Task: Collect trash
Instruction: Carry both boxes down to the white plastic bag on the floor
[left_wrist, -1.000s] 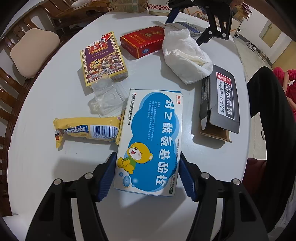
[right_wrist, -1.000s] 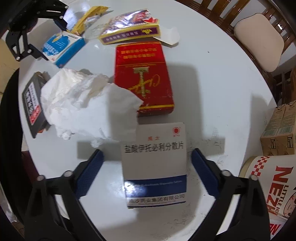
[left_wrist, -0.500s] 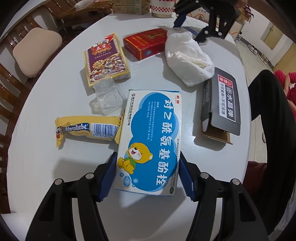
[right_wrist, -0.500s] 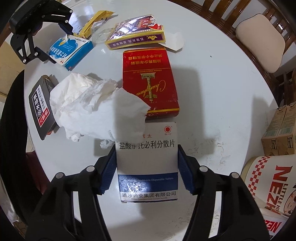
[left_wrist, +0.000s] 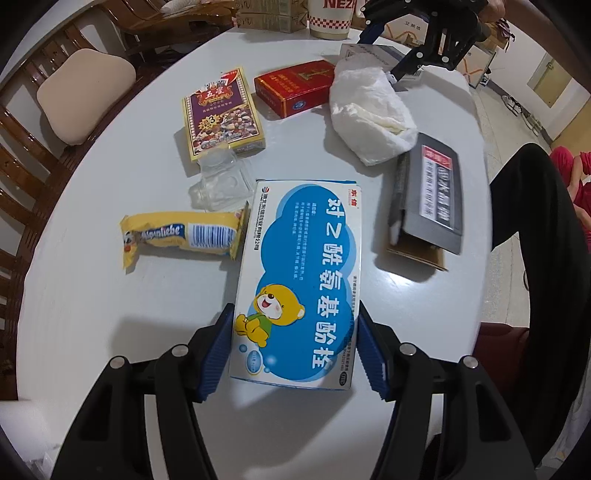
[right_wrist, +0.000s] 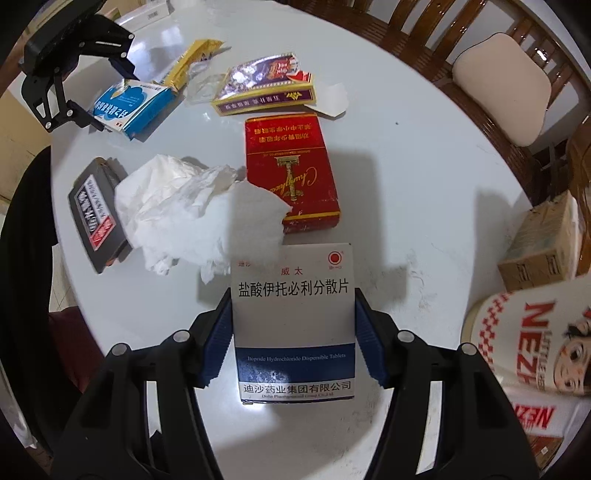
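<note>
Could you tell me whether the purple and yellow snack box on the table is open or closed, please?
Open. The right wrist view shows the purple and yellow snack box with its white end flap folded out.

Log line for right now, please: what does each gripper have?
left gripper: shut on blue bear box | right gripper: shut on white tablet box | crumpled tissue, red box: on table

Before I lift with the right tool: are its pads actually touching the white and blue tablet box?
Touching. In the right wrist view both blue pads press flat against the sides of the white and blue tablet box, with no gap showing.
</note>
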